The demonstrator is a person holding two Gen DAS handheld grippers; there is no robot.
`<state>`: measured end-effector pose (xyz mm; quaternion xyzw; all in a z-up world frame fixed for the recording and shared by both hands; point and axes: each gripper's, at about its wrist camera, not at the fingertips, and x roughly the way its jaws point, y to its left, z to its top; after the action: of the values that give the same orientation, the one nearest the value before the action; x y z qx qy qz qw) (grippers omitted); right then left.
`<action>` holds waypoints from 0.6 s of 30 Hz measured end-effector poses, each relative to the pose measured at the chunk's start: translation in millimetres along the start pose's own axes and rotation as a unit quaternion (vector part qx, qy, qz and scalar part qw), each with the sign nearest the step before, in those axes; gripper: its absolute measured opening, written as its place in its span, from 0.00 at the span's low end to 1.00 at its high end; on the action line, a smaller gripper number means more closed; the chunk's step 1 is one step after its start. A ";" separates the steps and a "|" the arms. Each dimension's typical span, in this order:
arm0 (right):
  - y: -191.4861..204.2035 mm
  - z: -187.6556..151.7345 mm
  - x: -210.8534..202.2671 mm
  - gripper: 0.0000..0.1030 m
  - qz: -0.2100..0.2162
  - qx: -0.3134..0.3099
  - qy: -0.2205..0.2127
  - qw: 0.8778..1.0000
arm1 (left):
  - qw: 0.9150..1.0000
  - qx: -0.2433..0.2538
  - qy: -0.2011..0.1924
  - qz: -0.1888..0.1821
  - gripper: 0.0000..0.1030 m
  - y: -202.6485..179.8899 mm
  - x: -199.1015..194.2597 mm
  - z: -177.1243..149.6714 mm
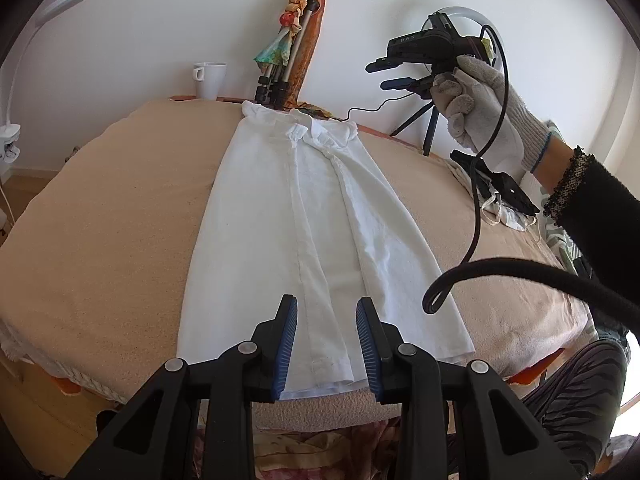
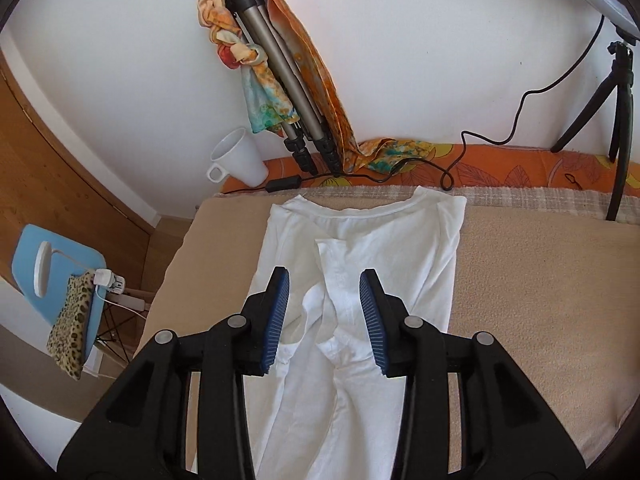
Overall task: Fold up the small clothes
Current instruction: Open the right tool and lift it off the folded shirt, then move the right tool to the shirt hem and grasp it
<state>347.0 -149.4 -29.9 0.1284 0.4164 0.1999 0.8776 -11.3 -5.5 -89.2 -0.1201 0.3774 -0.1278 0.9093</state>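
A white garment [image 1: 304, 216] lies flat on the beige padded table [image 1: 120, 220], both sides folded in to a long narrow strip, collar at the far end. My left gripper [image 1: 327, 312] is open and empty, hovering over the near hem. My right gripper [image 2: 325, 288] is open and empty above the garment's upper part [image 2: 380, 248], near the neckline. It also shows in the left wrist view [image 1: 384, 74], held high in a gloved hand at the far right.
A white mug [image 1: 211, 80] and a folded tripod with a colourful scarf [image 1: 290, 40] stand at the far edge by the wall. A small black tripod [image 2: 616, 120] and cable [image 2: 480, 152] are at the back right. A blue chair [image 2: 56, 280] stands left of the table.
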 end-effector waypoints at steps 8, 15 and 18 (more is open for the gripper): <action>-16.2 -55.8 -129.1 0.38 0.007 0.011 -0.044 0.999 | 0.999 0.023 0.019 -0.030 0.30 -10.0 2.0 -3.8; -32.2 -161.8 -172.7 0.38 0.016 0.035 -0.010 0.999 | 0.994 0.025 0.061 -0.084 0.30 -16.6 13.0 -1.4; -43.9 -214.5 -163.0 0.38 0.018 0.058 0.034 0.998 | 0.992 0.029 0.080 -0.089 0.30 -21.3 23.1 1.3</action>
<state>96.5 -250.3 -69.4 0.1799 0.4546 0.1955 0.8501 2.4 -32.9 -96.7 -0.1166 0.4332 -0.2285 0.8640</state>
